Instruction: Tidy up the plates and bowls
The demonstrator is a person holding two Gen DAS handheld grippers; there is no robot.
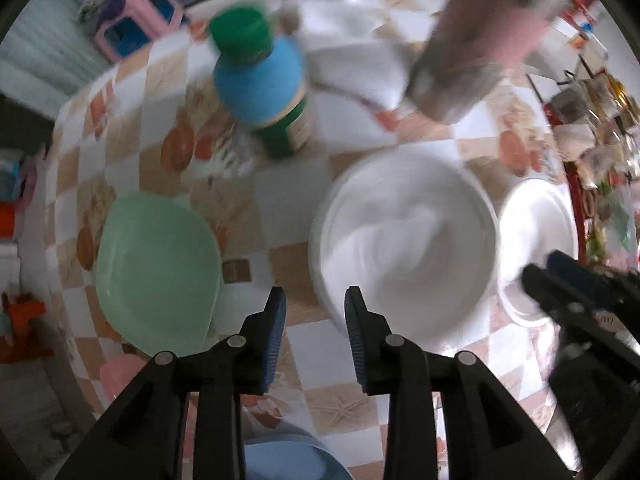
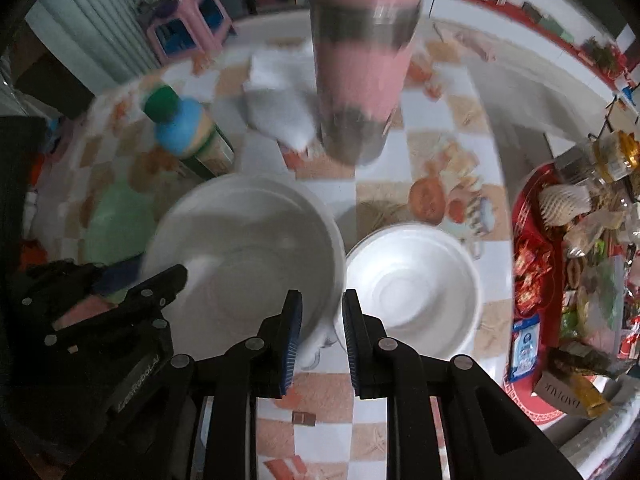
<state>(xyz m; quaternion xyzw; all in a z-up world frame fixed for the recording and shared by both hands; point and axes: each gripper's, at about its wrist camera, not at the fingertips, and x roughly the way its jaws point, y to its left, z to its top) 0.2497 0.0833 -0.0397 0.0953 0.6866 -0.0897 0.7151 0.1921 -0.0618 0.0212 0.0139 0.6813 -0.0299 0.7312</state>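
Where the checkered cloth covers the surface, a smooth, shallow green bowl lies at the left of the left view, motion-blurred like most of that picture. Right of it stands a plastic bottle with a green cap and blue shoulder, then a crumpled white cloth, then a tall pink and metal tumbler, cut off at the top. Below these sits a large round white bowl, glossy inside, and a smaller white bowl just beside it at the right. A pale blue dish is cut off at the bottom edge.

The left tool hangs released above the cloth, just beside the large bowl's near rim, nothing between its ribbed blue pads.

Only the right view shows the ringed bottom of the small bowl and the packets on a red tray at far right; the green bowl is half hidden there behind the large bowl. The right tool stands released, its narrow gap empty, over the spot where the two white bowls nearly meet; whether it touches either rim is unclear.
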